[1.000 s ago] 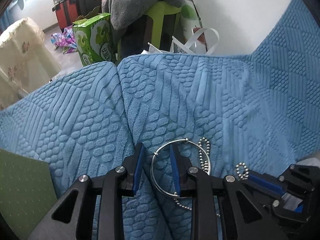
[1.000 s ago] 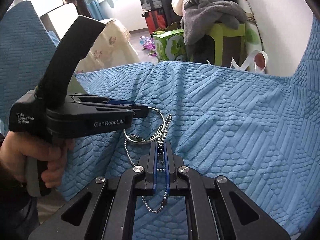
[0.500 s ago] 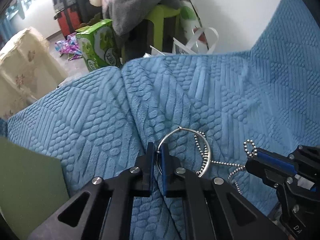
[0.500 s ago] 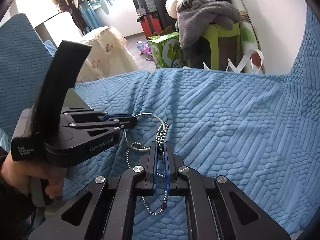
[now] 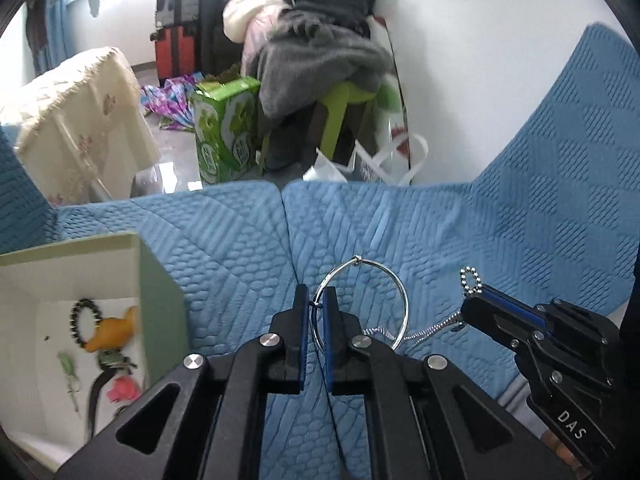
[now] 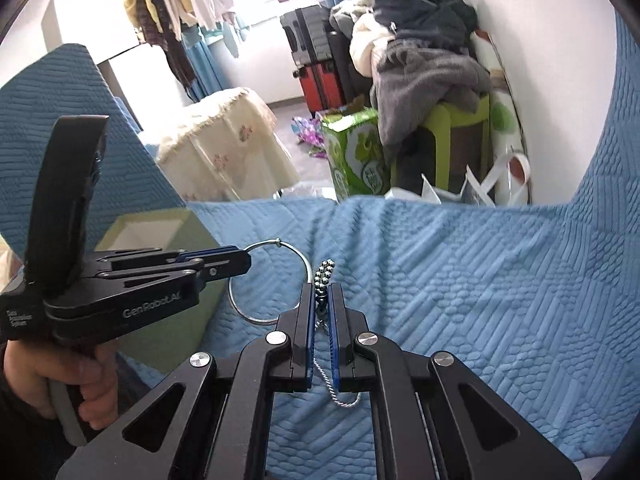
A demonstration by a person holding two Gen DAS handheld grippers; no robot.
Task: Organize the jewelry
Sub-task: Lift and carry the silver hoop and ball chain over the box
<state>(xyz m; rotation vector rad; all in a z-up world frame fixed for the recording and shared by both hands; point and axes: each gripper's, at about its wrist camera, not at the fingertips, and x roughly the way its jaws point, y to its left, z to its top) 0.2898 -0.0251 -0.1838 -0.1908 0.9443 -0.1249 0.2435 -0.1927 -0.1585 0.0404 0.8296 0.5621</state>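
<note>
My left gripper [image 5: 314, 300] is shut on a thin silver ring [image 5: 357, 259], held clear above the blue sofa cover [image 5: 500, 232]. A silver ball chain [image 5: 470, 269] runs through the ring to my right gripper [image 5: 476, 300], which pinches it. In the right wrist view the right gripper [image 6: 320, 292] is shut on the ball chain [image 6: 324, 270], whose beads stick up above the fingertips while a strand hangs below. The left gripper [image 6: 240, 262] holds the ring [image 6: 278, 243] just to its left. An open green box [image 5: 160, 292] at the left holds a black bead bracelet [image 5: 80, 320] and other trinkets.
The green box [image 6: 180, 232] sits on the sofa behind the left gripper. A hand [image 6: 96, 380] grips the left tool. Beyond the sofa edge stand a green carton [image 5: 224, 132], a lime stool piled with clothes [image 5: 320, 64], a cloth-covered table [image 5: 80, 112] and suitcases.
The left jaws closed on the ring, then both grippers rose off the sofa with ring and chain. The chain now stretches between them, and the open box has come into view.
</note>
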